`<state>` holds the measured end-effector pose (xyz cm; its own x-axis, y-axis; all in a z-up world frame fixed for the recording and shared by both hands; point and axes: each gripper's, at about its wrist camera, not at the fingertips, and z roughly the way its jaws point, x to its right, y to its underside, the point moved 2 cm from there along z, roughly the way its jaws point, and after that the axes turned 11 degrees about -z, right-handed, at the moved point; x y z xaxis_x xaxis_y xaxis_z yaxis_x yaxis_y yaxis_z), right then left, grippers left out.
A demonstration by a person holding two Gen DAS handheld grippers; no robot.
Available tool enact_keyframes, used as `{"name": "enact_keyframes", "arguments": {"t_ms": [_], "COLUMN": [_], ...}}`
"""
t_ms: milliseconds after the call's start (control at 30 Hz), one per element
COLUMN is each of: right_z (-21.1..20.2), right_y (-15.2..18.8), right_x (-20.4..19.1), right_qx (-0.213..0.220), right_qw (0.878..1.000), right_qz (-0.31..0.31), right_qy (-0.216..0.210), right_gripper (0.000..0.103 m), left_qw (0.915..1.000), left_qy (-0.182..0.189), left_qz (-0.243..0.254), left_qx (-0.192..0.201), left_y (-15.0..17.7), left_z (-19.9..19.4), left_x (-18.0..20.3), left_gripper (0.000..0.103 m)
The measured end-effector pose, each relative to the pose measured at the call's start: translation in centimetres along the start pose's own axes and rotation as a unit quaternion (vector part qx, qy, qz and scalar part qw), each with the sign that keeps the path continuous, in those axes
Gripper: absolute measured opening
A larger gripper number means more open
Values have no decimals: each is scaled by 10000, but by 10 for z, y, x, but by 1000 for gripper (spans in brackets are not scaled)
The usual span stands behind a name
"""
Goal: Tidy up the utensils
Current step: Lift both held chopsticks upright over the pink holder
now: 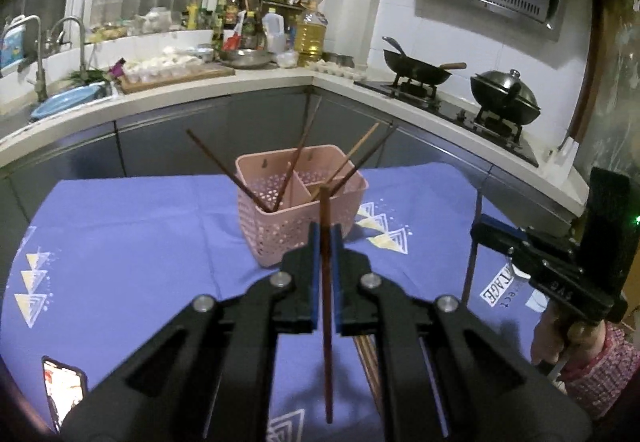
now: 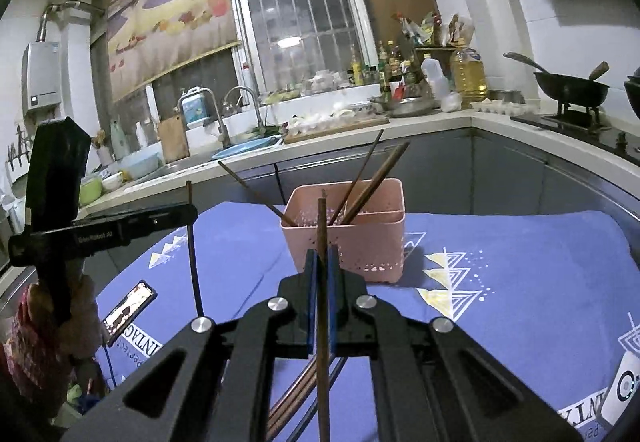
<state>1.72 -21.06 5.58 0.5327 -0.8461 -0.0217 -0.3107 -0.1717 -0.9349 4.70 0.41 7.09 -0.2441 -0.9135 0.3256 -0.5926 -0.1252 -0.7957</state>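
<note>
two wrist-camera views of a kitchen table under a purple cloth (image 1: 140,242). at the centre of each frame stands a pink perforated basket (image 1: 280,238) with a divider; four chopsticks (image 1: 228,169) already lean inside it, two in each compartment, tips fanning out above the rim.

low in the left view, the left gripper (image 1: 327,242) is pinched tight on one brown chopstick (image 1: 327,322), held nearly upright. in the right view, the right gripper (image 2: 322,262) likewise clamps a single upright chopstick (image 2: 322,322). both grippers are near the basket, short of it.

several loose chopsticks (image 2: 296,394) lie on the cloth at the bottom of the right view, under the gripper. a phone (image 2: 129,306) lies at lower left.

judged from this, the task looks partly done: four sticks are stowed, two are in hand, and a small bundle is left.
</note>
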Motion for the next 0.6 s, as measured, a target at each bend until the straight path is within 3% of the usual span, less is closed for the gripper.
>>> {"name": "enact_keyframes", "arguments": {"t_ms": [167,333,500,600], "right_z": [-5,12,42,67], "right_y": [-25,-87,-149,-172], "right_x": [-1,7,22,29], "right_qx": [250,724,1298,1625], "right_qw": [9997,9972,9915,9859], "right_qz": [-70,-125,48,153], "right_qy": [-42,-135,91,377], "right_gripper": [5,5,5,5], "left_qw": [9999,9988,9946,9893], "left_qy": [137,396,170,-191], "left_qz": [-54,-39,134,270], "left_qx": [-33,295,1014,1418], "left_y": [-15,-70,-140,-166], "left_z": [2,-10,-16,-7], "left_x": [5,17,32,33], "left_gripper": [4,4,4,4]}}
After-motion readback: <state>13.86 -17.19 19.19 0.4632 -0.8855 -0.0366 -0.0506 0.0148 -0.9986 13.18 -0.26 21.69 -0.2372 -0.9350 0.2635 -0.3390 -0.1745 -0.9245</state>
